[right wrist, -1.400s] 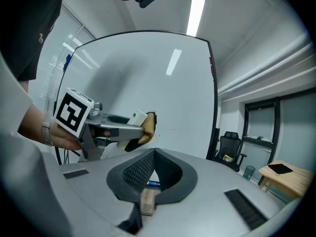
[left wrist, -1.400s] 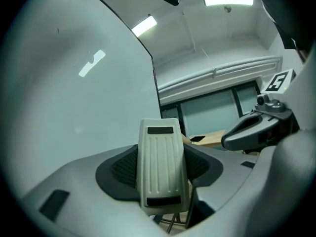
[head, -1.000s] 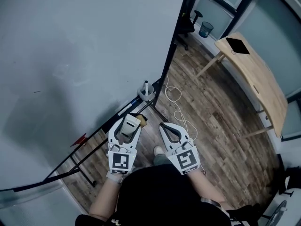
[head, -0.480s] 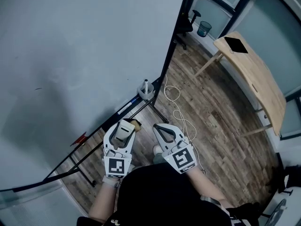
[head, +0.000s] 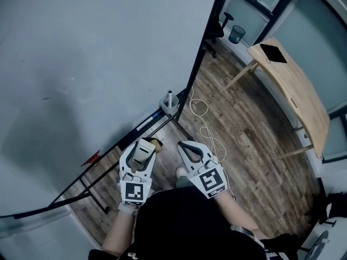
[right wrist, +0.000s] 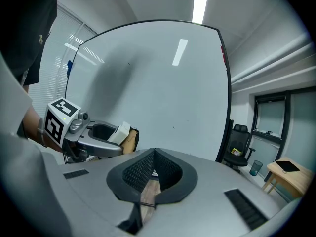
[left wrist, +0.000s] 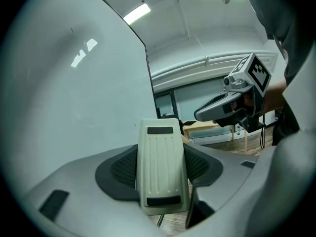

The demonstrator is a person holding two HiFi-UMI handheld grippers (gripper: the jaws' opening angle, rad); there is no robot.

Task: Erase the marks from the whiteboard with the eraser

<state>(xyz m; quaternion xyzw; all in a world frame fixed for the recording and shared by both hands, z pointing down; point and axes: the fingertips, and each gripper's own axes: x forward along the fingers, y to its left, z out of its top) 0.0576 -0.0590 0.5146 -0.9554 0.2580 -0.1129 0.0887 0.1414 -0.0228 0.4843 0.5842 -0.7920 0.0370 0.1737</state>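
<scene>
The left gripper [head: 144, 146] had its jaws clamped on the cream eraser [left wrist: 161, 163], which stood upright between the pads, its ribbed back to the camera. It was held low, beside the whiteboard [head: 97, 47] and apart from its surface. The right gripper [head: 187, 147] hung just beside it, its jaws shut together with nothing between them.

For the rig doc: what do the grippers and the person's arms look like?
The left gripper and right gripper both have pale grey, curved two-jaw shells with dark mesh-textured pads. Each carries a cube with black-and-white square markers at the back. The person wears a black top; the forearms are bare.
</scene>
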